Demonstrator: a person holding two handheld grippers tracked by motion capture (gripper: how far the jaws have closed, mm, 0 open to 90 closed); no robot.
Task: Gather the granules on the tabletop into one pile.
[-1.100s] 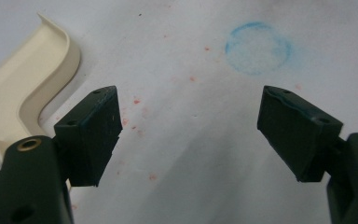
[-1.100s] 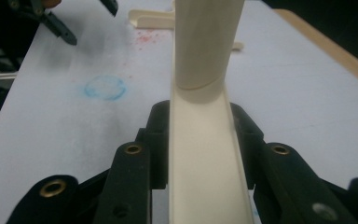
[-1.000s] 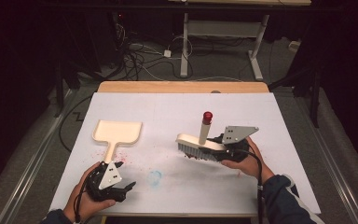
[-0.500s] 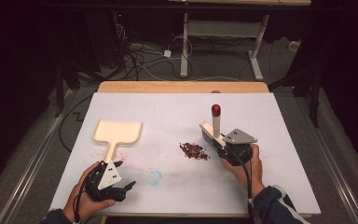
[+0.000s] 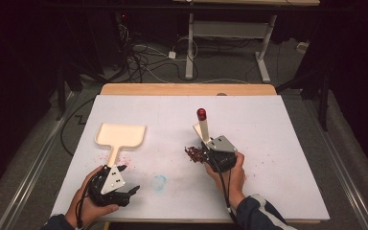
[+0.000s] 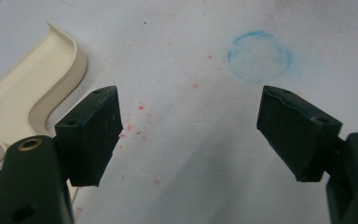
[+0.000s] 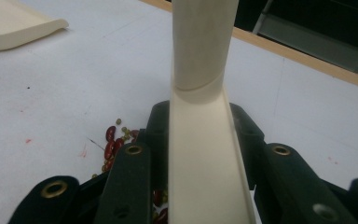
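The white table (image 5: pixel 278 143) fills mid-frame; the cream dustpan (image 5: pixel 120 136) lies left of centre. The right gripper (image 5: pixel 210 147) clenches the brush (image 5: pixel 202 125) beside the beans (image 5: pixel 194 153), centre. The left gripper (image 5: pixel 130 192), lower left, gapes, released

High view: fixed above the near edge, facing forward and down, far enough to take in the whole white table (image 5: pixel 268 124). Left gripper view: close and low, looking past two spread jaws at the blue ring (image 6: pixel 259 56), dustpan (image 6: pixel 23 88) at left edge. Right gripper view: very close along the brush handle (image 7: pixel 200 116). Shared: the beans (image 7: pixel 114 140), the dustpan.
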